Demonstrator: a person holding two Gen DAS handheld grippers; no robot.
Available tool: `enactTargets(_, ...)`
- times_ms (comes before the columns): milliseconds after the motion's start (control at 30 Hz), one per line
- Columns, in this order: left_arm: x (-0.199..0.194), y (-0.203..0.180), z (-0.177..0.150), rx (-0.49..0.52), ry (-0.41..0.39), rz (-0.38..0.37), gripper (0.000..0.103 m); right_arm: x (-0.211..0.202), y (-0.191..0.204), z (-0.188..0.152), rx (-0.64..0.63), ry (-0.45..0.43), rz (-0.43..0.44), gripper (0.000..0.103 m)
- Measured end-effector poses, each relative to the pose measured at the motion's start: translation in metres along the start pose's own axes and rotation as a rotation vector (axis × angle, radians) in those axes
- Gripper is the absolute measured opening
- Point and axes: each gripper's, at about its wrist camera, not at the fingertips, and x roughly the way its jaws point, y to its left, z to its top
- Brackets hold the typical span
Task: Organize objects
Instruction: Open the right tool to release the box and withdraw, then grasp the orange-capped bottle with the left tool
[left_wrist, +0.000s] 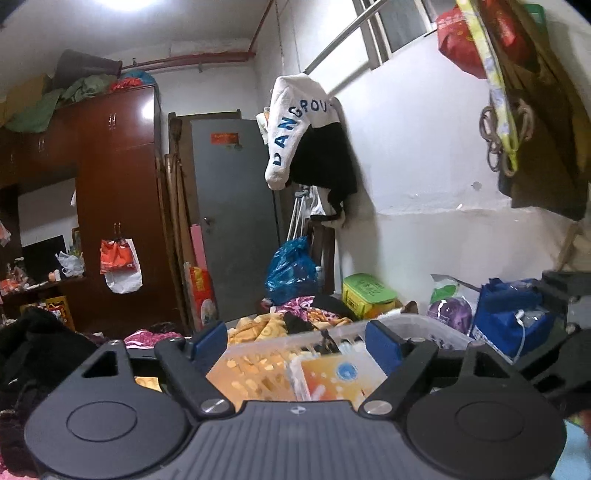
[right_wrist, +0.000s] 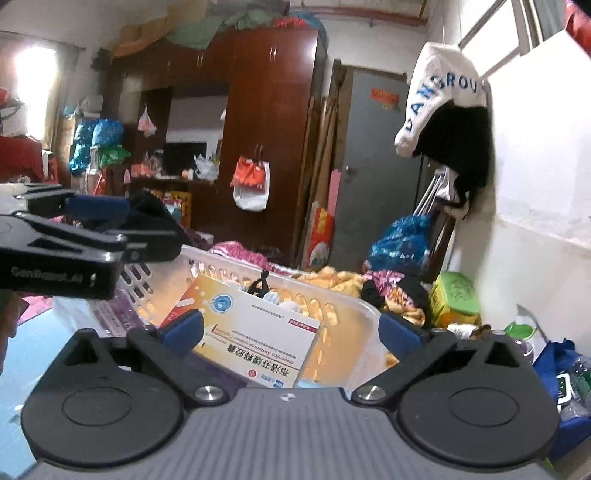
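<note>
A clear plastic basket (right_wrist: 362, 310) sits on the bed, also in the left wrist view (left_wrist: 424, 326). An orange and white medicine box (right_wrist: 255, 332) leans inside it and shows in the left wrist view (left_wrist: 340, 376). A black clip (right_wrist: 263, 282) sticks up behind the box. My right gripper (right_wrist: 291, 330) is open, its blue pads on either side of the box, not touching it. My left gripper (left_wrist: 295, 343) is open and empty just in front of the basket; it shows from the side in the right wrist view (right_wrist: 107, 229).
A green lidded box (left_wrist: 367, 295), a purple bag (left_wrist: 452, 312) and a blue bag (left_wrist: 509, 317) lie by the white wall on the right. Patterned bedding (right_wrist: 332, 280) lies behind the basket. A dark wardrobe (left_wrist: 114, 184) and grey door (left_wrist: 236, 221) stand further back.
</note>
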Motion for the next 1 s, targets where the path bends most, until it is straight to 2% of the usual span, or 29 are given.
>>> enactTargets(133, -0.029, -0.008, -0.012, 0.015, -0.015, -0.026, 0.085, -0.026, -0.007, -0.012, 0.057, -0.022, 0.009, 0.103)
enactTargets(233, -0.059, -0.009, -0.030, 0.013, -0.027, -0.016, 0.087, -0.041, -0.015, -0.031, 0.092, -0.025, 0.016, 0.103)
enactTargets(367, -0.074, -0.002, -0.059, -0.012, 0.060, -0.002, 0.088, -0.033, -0.025, -0.063, 0.148, 0.059, 0.041, 0.103)
enactTargets(467, -0.071, 0.007, -0.082, -0.050, 0.140, 0.030, 0.088, -0.018, -0.029, -0.082, 0.194, 0.124, 0.066, 0.103)
enactTargets(533, -0.064, 0.011, -0.093, -0.074, 0.186, 0.024, 0.088, -0.006, -0.025, -0.090, 0.217, 0.177, 0.059, 0.103)
enactTargets(667, -0.053, 0.011, -0.101, -0.073, 0.231, 0.037, 0.088, 0.015, -0.022, -0.091, 0.241, 0.236, 0.072, 0.103)
enactTargets(833, -0.043, 0.010, -0.108, -0.056, 0.282, 0.059, 0.088, 0.021, -0.021, -0.097, 0.268, 0.260, 0.087, 0.103)
enactTargets(933, -0.034, 0.008, -0.110, -0.069, 0.311, 0.065, 0.088, 0.020, -0.017, -0.101, 0.257, 0.260, 0.069, 0.097)
enactTargets(1000, -0.028, 0.007, -0.111, -0.069, 0.332, 0.073, 0.088, 0.018, -0.014, -0.101, 0.248, 0.261, 0.061, 0.090)
